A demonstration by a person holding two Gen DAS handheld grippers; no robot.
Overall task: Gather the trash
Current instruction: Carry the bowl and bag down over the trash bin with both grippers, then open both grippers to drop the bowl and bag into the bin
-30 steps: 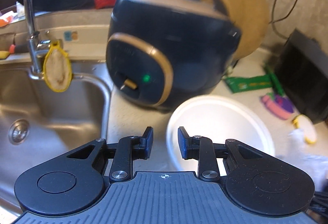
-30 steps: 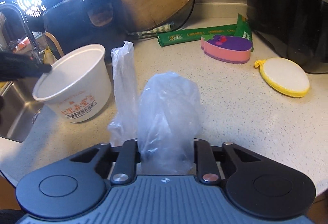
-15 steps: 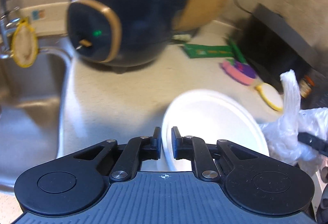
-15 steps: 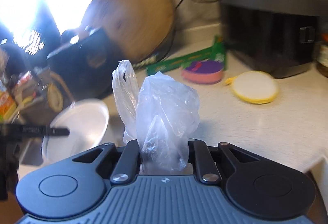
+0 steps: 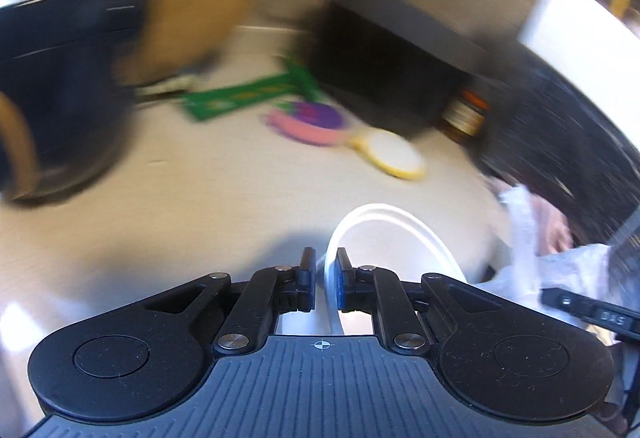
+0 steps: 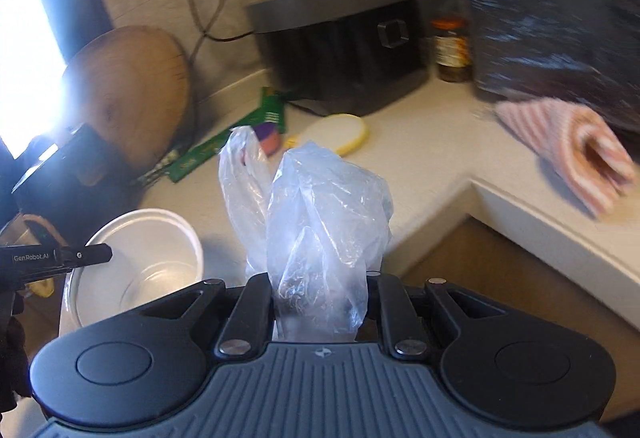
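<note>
At lower left of the right wrist view, our left gripper (image 6: 105, 253) pinches the rim of the white disposable bowl (image 6: 136, 258); that thin hold could slip. At centre, our right gripper (image 6: 320, 302) clamps the crumpled plastic bag (image 6: 320, 213), which blocks our view. Behind lie a green wrapper (image 6: 224, 145), a yellow sponge (image 6: 340, 131) and a black appliance (image 6: 344, 45).

A pale speckled tabletop (image 6: 420, 141) runs across the middle of the right wrist view and turns a corner at right. On it, at upper centre, sits a black box (image 6: 340, 49) with a jar (image 6: 450, 51) just right of it. Before the box lie a yellow-rimmed pad (image 6: 340, 127) and a green packet (image 6: 224, 145). A round wooden board (image 6: 128, 93) stands at left, and a striped pink cloth (image 6: 568, 149) lies at right.
</note>
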